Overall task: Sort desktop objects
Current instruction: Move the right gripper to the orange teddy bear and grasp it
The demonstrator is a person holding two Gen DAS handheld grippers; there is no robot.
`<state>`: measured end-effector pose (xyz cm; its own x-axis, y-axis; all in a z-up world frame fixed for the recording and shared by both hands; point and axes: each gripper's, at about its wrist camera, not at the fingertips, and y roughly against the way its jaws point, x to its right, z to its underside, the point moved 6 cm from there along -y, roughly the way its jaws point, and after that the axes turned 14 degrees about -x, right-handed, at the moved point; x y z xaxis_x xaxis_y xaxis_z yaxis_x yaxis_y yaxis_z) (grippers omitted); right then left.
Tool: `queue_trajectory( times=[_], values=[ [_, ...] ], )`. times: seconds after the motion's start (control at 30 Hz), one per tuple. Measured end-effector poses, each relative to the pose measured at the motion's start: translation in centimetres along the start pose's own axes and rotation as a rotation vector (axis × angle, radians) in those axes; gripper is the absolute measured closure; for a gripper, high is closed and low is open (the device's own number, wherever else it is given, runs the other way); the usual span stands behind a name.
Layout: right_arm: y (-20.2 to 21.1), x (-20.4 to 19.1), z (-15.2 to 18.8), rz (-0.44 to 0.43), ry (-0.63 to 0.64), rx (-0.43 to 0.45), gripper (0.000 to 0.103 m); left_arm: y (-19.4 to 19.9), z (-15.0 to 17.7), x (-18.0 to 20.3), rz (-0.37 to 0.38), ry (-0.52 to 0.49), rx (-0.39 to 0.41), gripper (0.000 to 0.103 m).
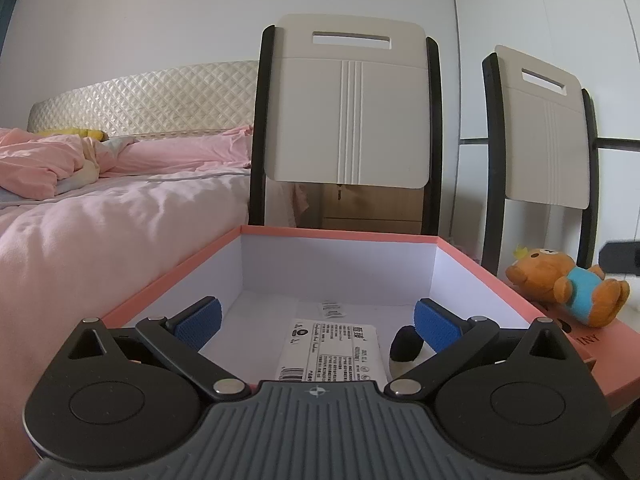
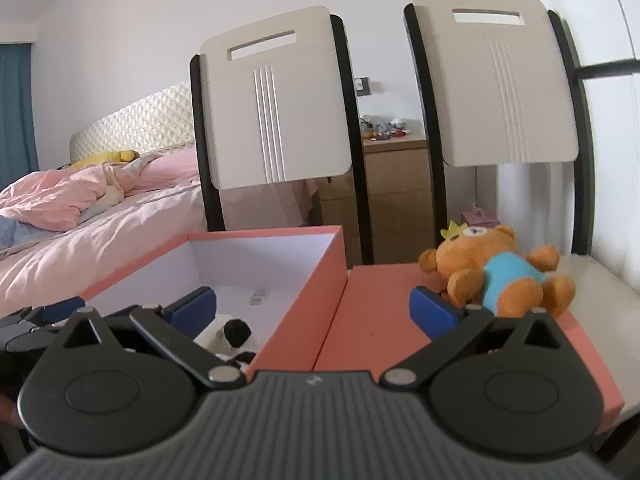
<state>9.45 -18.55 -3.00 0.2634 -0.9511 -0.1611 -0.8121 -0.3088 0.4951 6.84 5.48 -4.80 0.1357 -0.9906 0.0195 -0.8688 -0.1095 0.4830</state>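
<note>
my left tongs [image 1: 318, 322] wide open over the box [image 1: 484, 276], right tongs [image 2: 314, 306] spread empty too, bear [image 2: 500, 276] on the lid's [image 2: 376, 312] far corner

This is a bedroom in a home. A bed [image 2: 120, 216] with rumpled pink bedding and a quilted cream headboard [image 2: 132, 120] fills the left side. Beside the bed, toward the right, two chairs [image 2: 276, 104] with cream backs and black frames stand in a row. Behind the chairs, away from the bed, a wooden bedside cabinet [image 2: 394, 184] carries small clutter that is too small to make out. At the far left edge, beyond the bed, hangs what may be a teal curtain [image 2: 16, 112]. A plush bear [image 2: 496, 272] in a blue shirt lies to the right of the bed, in front of the chairs, a homely touch.
</note>
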Motion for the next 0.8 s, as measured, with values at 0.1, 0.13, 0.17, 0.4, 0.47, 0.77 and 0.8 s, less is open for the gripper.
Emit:
queue_trajectory(
  times=[0.1,0.13,0.17,0.4,0.47,0.77,0.8],
  values=[
    [-0.1,1.0,-1.3,0.034,0.013,0.013,0.000,0.0,0.0,0.0,0.002,0.001,-0.001,0.000],
    [-0.4,1.6,-1.7,0.043,0.015,0.010,0.000,0.0,0.0,0.0,0.002,0.001,-0.001,0.000],
    [-0.7,2.2,-2.2,0.052,0.014,0.003,0.000,0.0,-0.1,0.0,0.003,0.002,-0.001,0.000],
    [-5.4,8.8,-5.0,0.169,-0.027,-0.049,0.000,0.0,-0.1,0.1,0.005,0.002,-0.002,0.000],
    [-7.1,10.8,-5.2,0.218,-0.031,-0.072,0.000,-0.1,-0.1,0.1,0.004,0.002,-0.005,0.000],
    [-11.9,16.4,-2.8,0.302,-0.060,-0.193,0.000,-0.4,0.0,0.0,0.002,0.003,-0.011,0.000],
    [-12.1,16.7,-2.5,0.306,-0.060,-0.198,0.000,-0.4,0.0,0.0,0.001,0.002,-0.011,0.000]
  ],
)
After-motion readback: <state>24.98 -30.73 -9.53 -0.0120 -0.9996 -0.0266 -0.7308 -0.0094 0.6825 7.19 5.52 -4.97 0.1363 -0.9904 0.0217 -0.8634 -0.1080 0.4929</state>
